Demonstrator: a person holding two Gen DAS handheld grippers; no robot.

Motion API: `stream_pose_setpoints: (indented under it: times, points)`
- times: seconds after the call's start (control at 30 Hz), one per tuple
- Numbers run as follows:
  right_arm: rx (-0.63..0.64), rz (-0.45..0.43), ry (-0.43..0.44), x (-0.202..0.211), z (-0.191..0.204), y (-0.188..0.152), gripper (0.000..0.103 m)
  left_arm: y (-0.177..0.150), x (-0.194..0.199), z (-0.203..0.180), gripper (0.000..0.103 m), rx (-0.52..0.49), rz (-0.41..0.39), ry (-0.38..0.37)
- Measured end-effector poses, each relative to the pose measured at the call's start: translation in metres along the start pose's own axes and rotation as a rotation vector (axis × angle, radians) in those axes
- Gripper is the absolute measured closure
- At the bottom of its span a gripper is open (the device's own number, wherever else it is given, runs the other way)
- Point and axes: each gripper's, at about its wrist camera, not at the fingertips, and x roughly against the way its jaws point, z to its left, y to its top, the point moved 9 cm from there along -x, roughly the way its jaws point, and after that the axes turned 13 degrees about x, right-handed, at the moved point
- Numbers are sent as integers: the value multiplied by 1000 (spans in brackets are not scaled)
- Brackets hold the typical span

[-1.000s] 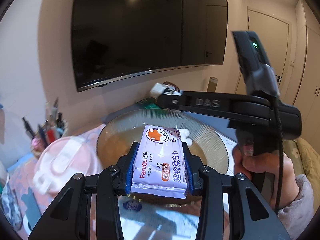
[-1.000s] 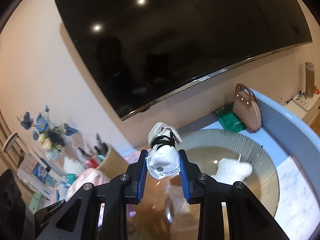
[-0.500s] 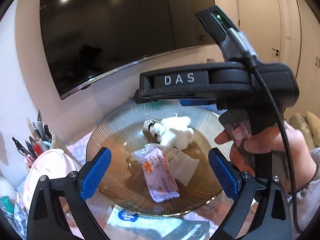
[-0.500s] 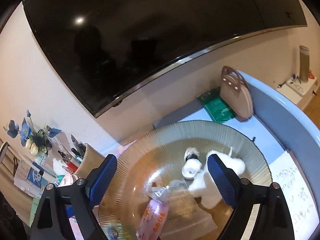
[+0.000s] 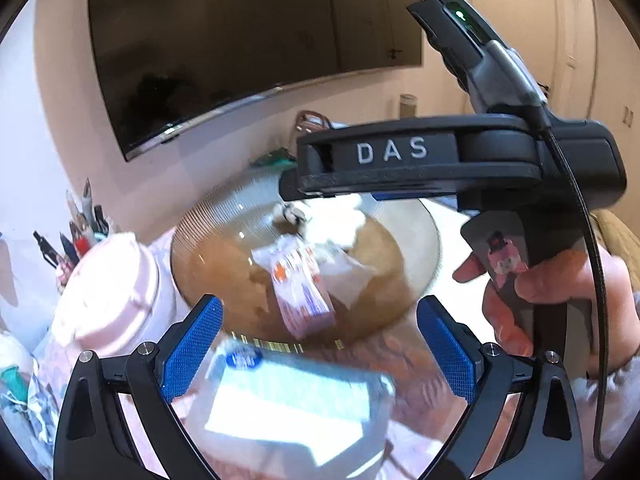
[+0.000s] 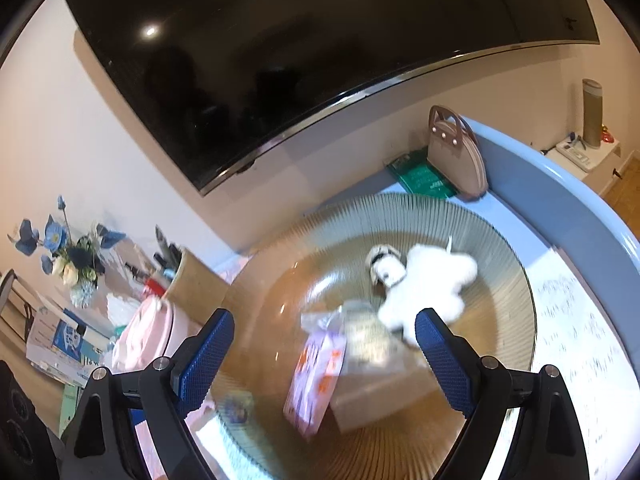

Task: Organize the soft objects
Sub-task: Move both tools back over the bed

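Mostly blurred, both views, so fine detail is lost. Left hand-held gripper (image 5: 316,354) is released, blue pads wide apart, nothing between them; right hand-held gripper (image 6: 322,360) likewise spread wide and empty. Ribbed glass bowl (image 6: 516,280) on the worktop holds the soft things: pink wipes pack (image 6: 316,380) lying near the front wall, white plush toy (image 6: 428,288) further back, a small lace-wrapped bundle (image 6: 382,262) touching the plush's left side. A clear flat packet (image 6: 368,340) lies under or beside the wipes pack, cannot tell which. In the left view the right gripper's black body covers the far bowl rim and most of the plush; a hand (image 5: 532,292) grips its handle. Bowl's near rim is cut off by the fingers in the right view. A smeared white-blue packet (image 5: 296,400) sits just in front of the bowl. Pink lidded container (image 5: 108,292) crowds the bowl's left edge; pen holder (image 5: 76,236) behind it.
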Motion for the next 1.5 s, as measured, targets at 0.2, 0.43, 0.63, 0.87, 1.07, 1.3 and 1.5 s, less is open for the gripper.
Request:
stream_pose_setpoints:
  times: [0.2, 0.43, 0.63, 0.87, 1.07, 1.3, 1.5]
  points:
    - [-4, 30, -1, 13, 22, -23, 12, -26, 26, 1, 5, -54, 17, 14]
    - [51, 44, -30, 25, 58, -49, 12, -54, 49, 26, 5, -54, 54, 63]
    - [104, 44, -19, 31, 97, -64, 12, -77, 69, 64, 5, -7, 70, 109]
    - [174, 63, 13, 23, 145, -78, 12, -100, 86, 118, 5, 98, 83, 161]
    - [216, 90, 59, 6, 187, -86, 12, -121, 104, 179, 5, 215, 79, 230]
    - [289, 138, 125, -29, 243, -97, 12, -158, 119, 266, 5, 361, 94, 364]
    - [319, 188, 177, -71, 280, -104, 12, -184, 138, 327, 5, 438, 86, 478]
